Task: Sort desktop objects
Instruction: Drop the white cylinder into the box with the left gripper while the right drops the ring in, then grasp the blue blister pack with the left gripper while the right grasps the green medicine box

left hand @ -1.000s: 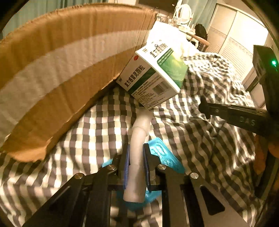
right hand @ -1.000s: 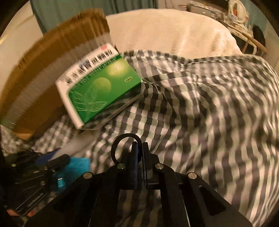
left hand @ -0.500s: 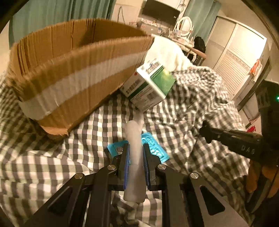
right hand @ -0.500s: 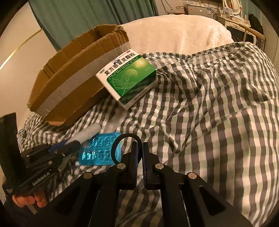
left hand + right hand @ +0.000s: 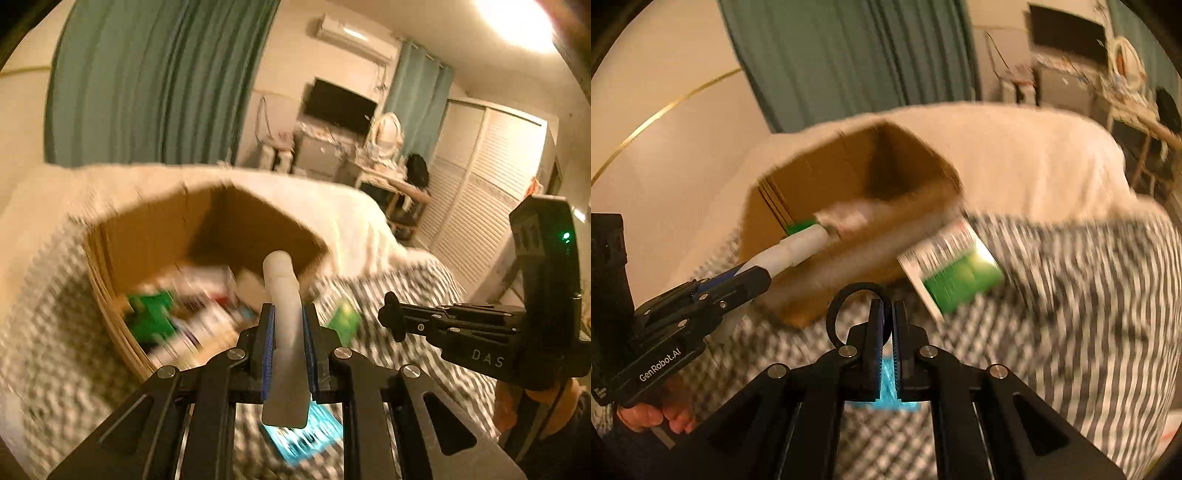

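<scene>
The left gripper [image 5: 288,332] is clamped on a white tube [image 5: 282,295] whose tip reaches ahead over the open cardboard box [image 5: 110,258], which holds blurred packets. The right gripper [image 5: 888,332] has its jaws pressed together on a thin black ring [image 5: 838,306] that sticks out to their left. A green medicine box [image 5: 955,273] lies on the checked bedspread [image 5: 1089,314] just ahead and right of it, against the carton, and a blue blister pack [image 5: 306,435] lies beneath both grippers.

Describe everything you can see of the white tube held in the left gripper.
The white tube is a soft-looking, matte plastic squeeze tube with a rounded cap end and a flat crimped tail. The left gripper is shut on its middle, blue pads pressing both sides. It is held in the air, cap pointing forward toward the open cardboard box, tail hanging back behind the jaws. Any print is unreadable.
</scene>
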The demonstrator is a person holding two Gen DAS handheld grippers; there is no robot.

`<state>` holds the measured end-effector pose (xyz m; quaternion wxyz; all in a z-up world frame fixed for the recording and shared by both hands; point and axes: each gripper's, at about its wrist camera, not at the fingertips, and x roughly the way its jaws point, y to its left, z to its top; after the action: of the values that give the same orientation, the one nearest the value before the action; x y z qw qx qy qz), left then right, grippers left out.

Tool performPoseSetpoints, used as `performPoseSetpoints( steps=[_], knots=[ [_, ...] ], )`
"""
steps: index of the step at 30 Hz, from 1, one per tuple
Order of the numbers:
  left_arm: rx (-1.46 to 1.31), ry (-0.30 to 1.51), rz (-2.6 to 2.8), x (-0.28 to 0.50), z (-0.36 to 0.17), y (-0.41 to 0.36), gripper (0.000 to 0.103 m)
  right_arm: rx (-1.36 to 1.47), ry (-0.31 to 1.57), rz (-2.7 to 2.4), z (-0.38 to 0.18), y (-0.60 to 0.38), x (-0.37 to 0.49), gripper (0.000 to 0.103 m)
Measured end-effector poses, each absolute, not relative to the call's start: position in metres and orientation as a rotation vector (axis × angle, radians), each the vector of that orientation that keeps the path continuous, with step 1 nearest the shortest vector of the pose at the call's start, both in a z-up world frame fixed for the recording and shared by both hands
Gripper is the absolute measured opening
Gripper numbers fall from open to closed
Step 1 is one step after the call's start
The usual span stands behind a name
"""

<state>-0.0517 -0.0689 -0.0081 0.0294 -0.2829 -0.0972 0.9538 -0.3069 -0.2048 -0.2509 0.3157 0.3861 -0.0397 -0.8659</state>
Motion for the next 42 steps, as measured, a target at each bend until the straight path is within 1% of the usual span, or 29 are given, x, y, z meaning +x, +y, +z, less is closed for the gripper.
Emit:
performPoseSetpoints(
  steps=[3,7,13,16,17,19,20,21,22,25,31,32,33,34,35,36,39,42],
  knots=[
    [-0.826,-0.326,3.010,-0.070,0.006,-0.091,0.015,0.950,-0.076,-2.282,-0.226,-0.231,-0.326,0.004],
    [-0.815,-0.327,3.090,-0.093,0.004,-0.117,0.015,0.952,-0.084,-2.267,-0.217,-0.262,-0.360,0.004],
    [-0.962,-0.361,3.079,-0.119,-0.041,-0.142,0.015,1.047,-0.107,-2.250,-0.242,-0.290,-0.397,0.004],
    [-1.033,-0.338,3.077,-0.123,-0.060,-0.145,0.018,1.088,-0.111,-2.250,-0.256,-0.293,-0.405,0.004],
    [-1.039,-0.324,3.084,-0.123,-0.062,-0.145,0.021,1.092,-0.101,-2.266,-0.259,-0.293,-0.405,0.007],
    [-1.027,-0.308,3.102,-0.120,-0.061,-0.144,0.047,1.071,-0.097,-2.306,-0.258,-0.290,-0.401,0.023],
    [-1.014,-0.311,3.116,-0.117,-0.059,-0.144,0.075,1.060,-0.102,-2.318,-0.256,-0.289,-0.400,0.041],
    [-0.986,-0.318,3.137,-0.112,-0.056,-0.144,0.086,1.043,-0.114,-2.336,-0.253,-0.285,-0.397,0.055],
    [-0.938,-0.333,3.162,-0.108,-0.053,-0.144,0.086,1.034,-0.120,-2.348,-0.253,-0.283,-0.398,0.057],
    [-0.943,-0.329,3.181,-0.097,-0.042,-0.138,0.087,1.008,-0.110,-2.383,-0.242,-0.274,-0.388,0.058],
    [-0.944,-0.238,3.150,-0.067,-0.028,-0.099,0.087,0.949,-0.084,-2.440,-0.227,-0.244,-0.358,0.058],
    [-0.952,-0.218,3.129,-0.063,-0.028,-0.092,0.090,0.943,-0.079,-2.447,-0.227,-0.236,-0.352,0.058],
    [-0.967,-0.187,3.098,-0.057,-0.032,-0.080,0.094,0.941,-0.076,-2.448,-0.228,-0.228,-0.345,0.058],
    [-0.976,-0.166,3.076,-0.056,-0.034,-0.073,0.096,0.941,-0.074,-2.448,-0.229,-0.220,-0.339,0.059],
    [-0.991,-0.137,3.047,-0.054,-0.038,-0.064,0.097,0.945,-0.074,-2.453,-0.232,-0.210,-0.334,0.063],
    [-1.012,-0.108,3.017,-0.051,-0.044,-0.054,0.097,0.952,-0.073,-2.459,-0.236,-0.200,-0.329,0.067],
    [-1.085,-0.018,2.917,-0.047,-0.069,-0.023,0.098,0.993,-0.072,-2.479,-0.257,-0.171,-0.317,0.068],
    [-1.158,0.075,2.792,-0.049,-0.100,0.007,0.098,1.052,-0.108,-2.481,-0.283,-0.147,-0.310,0.069]
  ],
)
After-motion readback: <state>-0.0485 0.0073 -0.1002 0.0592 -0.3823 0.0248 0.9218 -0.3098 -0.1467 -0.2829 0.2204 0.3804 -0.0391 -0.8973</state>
